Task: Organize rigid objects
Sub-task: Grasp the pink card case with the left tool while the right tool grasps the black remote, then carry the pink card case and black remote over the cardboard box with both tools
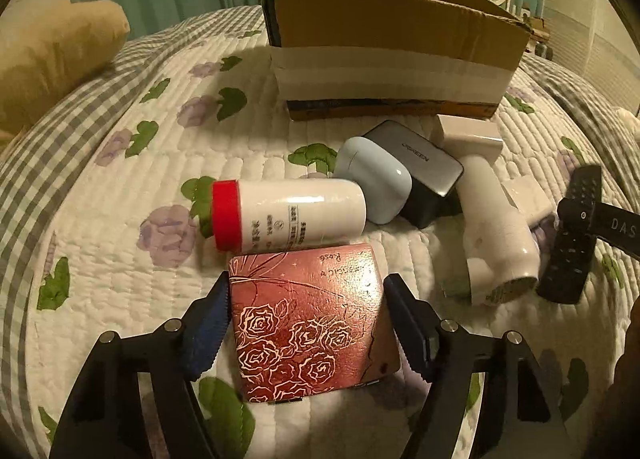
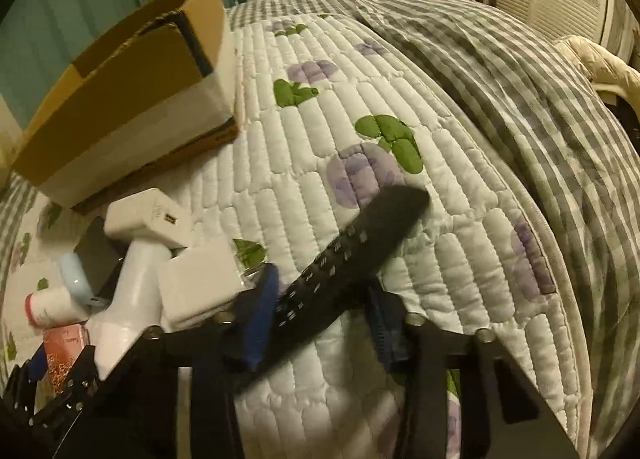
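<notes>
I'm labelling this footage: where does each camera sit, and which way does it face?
Left wrist: on the left claw, angled down at the bed; its fingers flank a rose case.
Right wrist: on the right claw, angled down; its fingers grip a black remote.
Shared: cardboard box, remote, rose case, white bottle.

Both wrist views close, angled down at quilt (image 1: 120,279), sharing cardboard box (image 1: 384,19).
</notes>
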`<action>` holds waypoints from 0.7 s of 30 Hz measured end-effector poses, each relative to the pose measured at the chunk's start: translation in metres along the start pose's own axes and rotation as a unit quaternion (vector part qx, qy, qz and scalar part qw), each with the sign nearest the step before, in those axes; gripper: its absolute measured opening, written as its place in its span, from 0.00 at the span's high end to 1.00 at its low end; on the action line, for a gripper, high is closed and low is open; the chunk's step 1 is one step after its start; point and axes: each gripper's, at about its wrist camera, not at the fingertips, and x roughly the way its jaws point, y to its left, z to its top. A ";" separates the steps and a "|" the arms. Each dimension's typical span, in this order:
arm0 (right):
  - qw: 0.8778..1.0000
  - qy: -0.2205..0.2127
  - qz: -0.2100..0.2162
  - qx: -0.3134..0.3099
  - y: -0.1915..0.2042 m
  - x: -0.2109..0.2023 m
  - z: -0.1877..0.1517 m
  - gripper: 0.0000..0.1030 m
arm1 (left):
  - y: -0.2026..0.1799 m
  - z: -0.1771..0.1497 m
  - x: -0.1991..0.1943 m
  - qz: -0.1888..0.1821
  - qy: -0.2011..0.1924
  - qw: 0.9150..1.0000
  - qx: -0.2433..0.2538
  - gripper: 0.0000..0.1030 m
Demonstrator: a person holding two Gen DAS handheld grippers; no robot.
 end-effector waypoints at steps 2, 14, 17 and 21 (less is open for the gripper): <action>1.000 -0.004 0.011 -0.001 -0.004 -0.005 -0.001 0.75 | 0.003 -0.002 -0.005 -0.005 -0.002 1.000 0.001 0.28; 0.998 -0.059 0.015 -0.031 -0.013 -0.049 -0.014 0.81 | 0.016 -0.001 -0.035 -0.024 -0.026 0.999 -0.006 0.29; 0.996 -0.075 0.018 -0.042 -0.009 -0.061 -0.016 0.81 | 0.016 -0.001 -0.045 -0.028 -0.036 0.999 -0.007 0.29; 0.992 -0.104 0.032 -0.059 -0.002 -0.081 -0.018 0.81 | 0.015 0.003 -0.057 -0.036 -0.048 0.998 -0.004 0.29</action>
